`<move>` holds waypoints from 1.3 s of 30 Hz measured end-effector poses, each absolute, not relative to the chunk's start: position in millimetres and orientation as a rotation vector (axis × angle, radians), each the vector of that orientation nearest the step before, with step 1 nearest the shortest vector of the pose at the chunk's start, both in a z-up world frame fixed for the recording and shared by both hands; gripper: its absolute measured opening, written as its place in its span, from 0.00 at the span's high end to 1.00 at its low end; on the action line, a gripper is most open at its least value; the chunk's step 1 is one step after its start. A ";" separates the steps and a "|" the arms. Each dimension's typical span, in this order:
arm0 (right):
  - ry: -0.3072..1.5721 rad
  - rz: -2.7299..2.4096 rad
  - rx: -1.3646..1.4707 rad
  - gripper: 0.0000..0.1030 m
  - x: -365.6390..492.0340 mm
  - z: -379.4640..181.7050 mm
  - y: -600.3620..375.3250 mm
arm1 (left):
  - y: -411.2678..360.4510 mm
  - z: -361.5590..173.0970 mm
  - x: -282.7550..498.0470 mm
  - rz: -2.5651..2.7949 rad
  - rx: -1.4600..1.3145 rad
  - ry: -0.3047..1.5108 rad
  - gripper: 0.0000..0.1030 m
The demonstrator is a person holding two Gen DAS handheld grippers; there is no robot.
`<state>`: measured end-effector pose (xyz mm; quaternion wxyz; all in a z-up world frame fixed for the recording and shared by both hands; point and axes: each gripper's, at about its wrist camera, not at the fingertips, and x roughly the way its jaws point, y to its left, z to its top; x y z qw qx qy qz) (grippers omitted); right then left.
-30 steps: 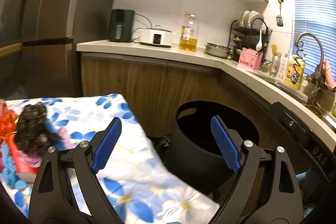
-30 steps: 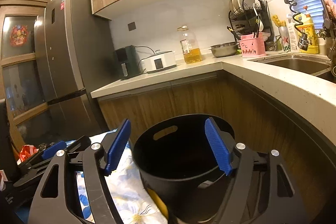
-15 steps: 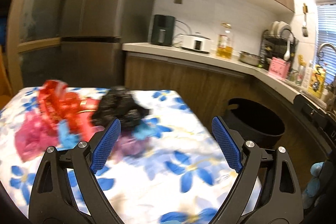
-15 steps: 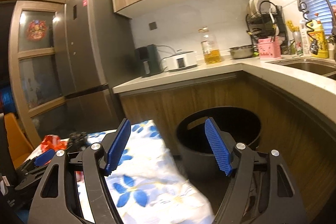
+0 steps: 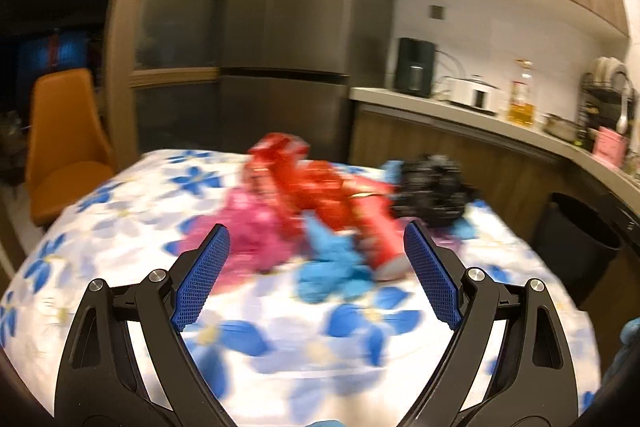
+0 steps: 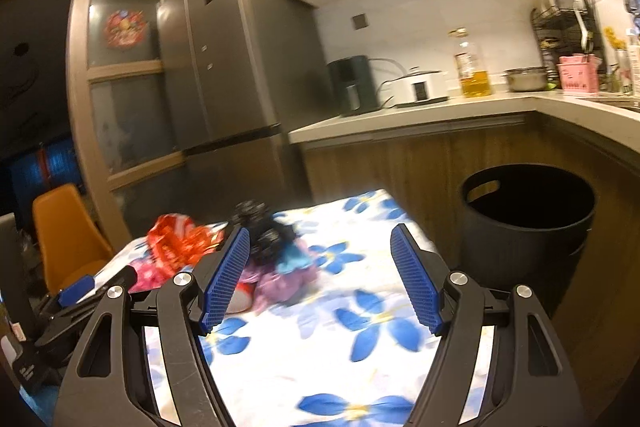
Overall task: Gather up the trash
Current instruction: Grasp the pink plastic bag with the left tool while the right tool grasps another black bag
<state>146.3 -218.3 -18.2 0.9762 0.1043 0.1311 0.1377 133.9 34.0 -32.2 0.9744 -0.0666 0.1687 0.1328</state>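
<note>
Now swinging away from the black bin and facing the trash pile squarely, where a second ago the left view was looking mostly into the bin's mouth.

Holding the left tongs (image 5: 316, 277) spread wide and empty, hovering above the floral tablecloth (image 5: 280, 351) covering the bench. Framing the pile between the blue pads: crumpled blue wrapper (image 5: 334, 267) lying nearest, pink wrapper (image 5: 244, 235) just to its left, red snack packaging (image 5: 320, 191) sprawling behind and across both, black crumpled bag (image 5: 432, 187) sitting at the right end of the heap, touching the red. Blurring from motion, so finer detail not readable.

Holding the right tongs (image 6: 320, 277) likewise wide apart, gripping nothing, above the same cloth (image 6: 360, 323). Showing the left tongs (image 6: 80, 291) low at the left edge. Beyond the pads, a purple wrapper (image 6: 280, 281) lying under the black bag (image 6: 260, 227), with the red packaging (image 6: 176, 243) to the left.

Standing on the floor beside the bench's right edge, the black bin (image 6: 528, 223), also showing in the left view (image 5: 576, 243). Farther back, an orange chair (image 5: 60, 147) at the left, a grey refrigerator (image 6: 224, 75), and along the kitchen counter (image 6: 440, 111) a white cooker (image 6: 420, 87) and a bottle of oil (image 6: 474, 71).
</note>
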 end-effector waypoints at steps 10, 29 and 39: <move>0.294 0.356 0.188 0.30 154.9 -26.0 -169.6 | 110.2 -44.2 155.0 0.388 -0.192 0.360 0.16; 0.275 0.331 0.169 0.30 229.2 -23.8 -135.0 | 126.3 -69.9 208.9 0.212 -0.273 0.518 0.91; 0.324 0.346 0.141 0.33 275.3 -33.8 -113.7 | 126.4 -43.6 156.5 0.237 -0.295 0.396 0.92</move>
